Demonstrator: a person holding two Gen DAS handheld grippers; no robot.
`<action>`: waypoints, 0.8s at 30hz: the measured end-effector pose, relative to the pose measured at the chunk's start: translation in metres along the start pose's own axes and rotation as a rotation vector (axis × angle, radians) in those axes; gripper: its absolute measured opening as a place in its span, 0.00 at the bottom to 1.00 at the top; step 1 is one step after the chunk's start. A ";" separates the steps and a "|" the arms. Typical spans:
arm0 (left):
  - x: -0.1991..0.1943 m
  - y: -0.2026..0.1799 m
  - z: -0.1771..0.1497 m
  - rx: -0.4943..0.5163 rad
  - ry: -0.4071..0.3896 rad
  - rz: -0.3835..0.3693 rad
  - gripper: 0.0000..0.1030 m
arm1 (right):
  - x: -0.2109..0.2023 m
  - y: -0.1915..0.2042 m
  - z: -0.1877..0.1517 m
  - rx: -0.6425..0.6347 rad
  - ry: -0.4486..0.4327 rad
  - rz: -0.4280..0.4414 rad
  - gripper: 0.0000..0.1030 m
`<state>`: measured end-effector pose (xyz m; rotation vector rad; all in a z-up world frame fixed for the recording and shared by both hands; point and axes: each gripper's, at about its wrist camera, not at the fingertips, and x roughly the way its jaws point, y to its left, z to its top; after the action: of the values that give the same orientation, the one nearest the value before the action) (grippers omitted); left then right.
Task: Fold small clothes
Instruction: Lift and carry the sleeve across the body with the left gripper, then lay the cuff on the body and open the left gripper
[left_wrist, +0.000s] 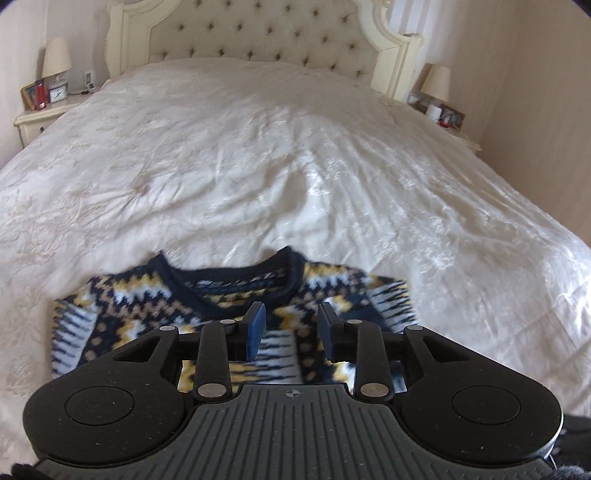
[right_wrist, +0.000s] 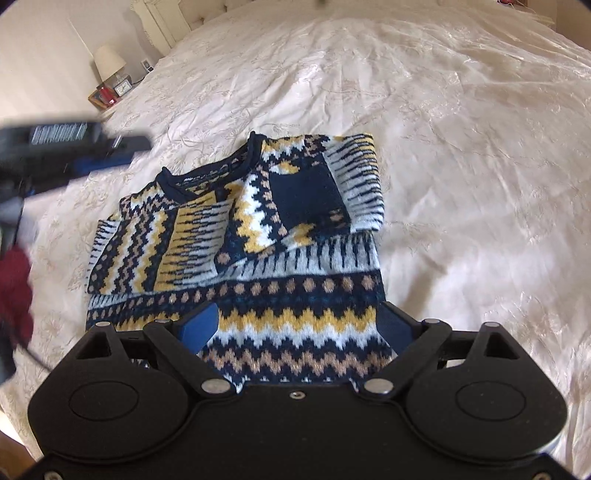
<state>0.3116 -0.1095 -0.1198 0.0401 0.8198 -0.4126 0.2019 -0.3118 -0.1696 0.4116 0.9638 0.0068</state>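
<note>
A small knitted sweater (right_wrist: 236, 236) lies on the cream bedspread (right_wrist: 461, 155), directly ahead of and below both grippers. Its pattern is a busy Fair Isle mix: navy ground, bands of yellow, white and tan zigzags, rows of tan dots, and panels of white-and-navy streaks, with a dark navy ribbed collar (left_wrist: 229, 280) at the end farthest from the tools. Both sleeves are already folded in across the chest (the one on the right gripper's side shows a plain navy patch where it overlaps the body), while the lower hem runs flat under the right gripper (right_wrist: 299, 325). That gripper's blue pads stand wide apart, one over each side of the hem band, pressing on nothing. The left gripper (left_wrist: 291, 325) hangs over the chest just short of the collar, its blue fingers (left_wrist: 256, 328) parted by a modest gap with no cloth pinched between them; the knit shows through beneath. From the right wrist view the left tool appears as a blurred dark shape off to the left, above the bedspread beside the sweater's shoulder.
</note>
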 end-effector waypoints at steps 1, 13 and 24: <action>0.001 0.014 -0.005 -0.014 0.022 0.027 0.29 | 0.003 0.002 0.004 -0.001 -0.003 -0.002 0.90; 0.035 0.141 -0.035 -0.186 0.205 0.264 0.29 | 0.053 0.012 0.061 -0.056 0.006 -0.021 0.75; 0.061 0.171 -0.058 -0.255 0.239 0.261 0.33 | 0.116 0.000 0.098 -0.122 0.078 -0.050 0.74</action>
<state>0.3721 0.0384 -0.2245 -0.0415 1.0829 -0.0545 0.3472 -0.3234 -0.2129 0.2764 1.0450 0.0366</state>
